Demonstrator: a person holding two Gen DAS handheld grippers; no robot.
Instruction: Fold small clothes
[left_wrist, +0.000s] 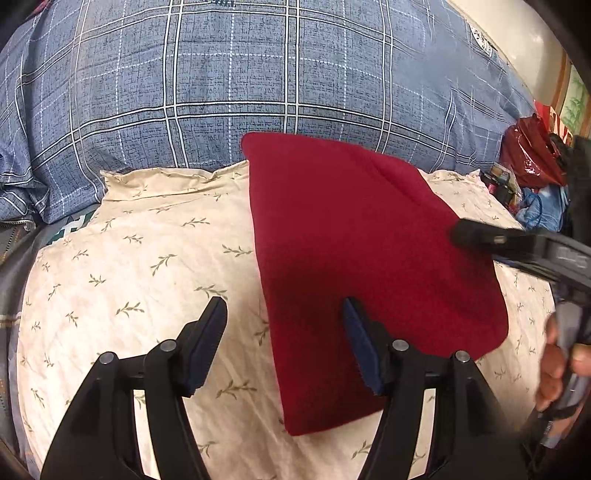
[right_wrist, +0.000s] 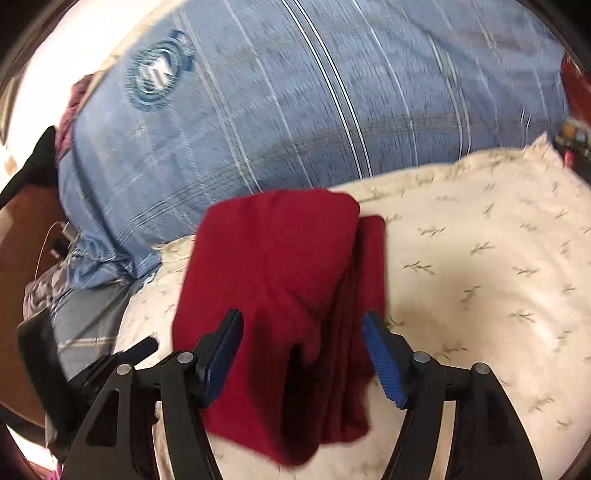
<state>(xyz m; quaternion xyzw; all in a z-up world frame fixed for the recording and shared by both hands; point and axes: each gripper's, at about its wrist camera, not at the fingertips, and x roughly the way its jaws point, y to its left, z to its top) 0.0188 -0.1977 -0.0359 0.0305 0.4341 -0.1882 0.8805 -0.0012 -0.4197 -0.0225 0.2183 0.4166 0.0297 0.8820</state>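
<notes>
The left gripper (left_wrist: 284, 310) had its two fingers spread wide apart and held nothing. One finger hung over the cream pillow (left_wrist: 147, 266) with little leaf prints, and the other hung over the red cloth (left_wrist: 354, 236). The right gripper (right_wrist: 303, 325) was spread wide too, with the red cloth (right_wrist: 280, 266) lying between its fingers, but not pinched. The red cloth was folded and lay flat on the pillow (right_wrist: 480, 266), with a few layers showing along one side. Behind the pillow sat a big blue checked blanket (left_wrist: 229, 81). A shiny red bag (left_wrist: 532, 155) sat far off to the side.
</notes>
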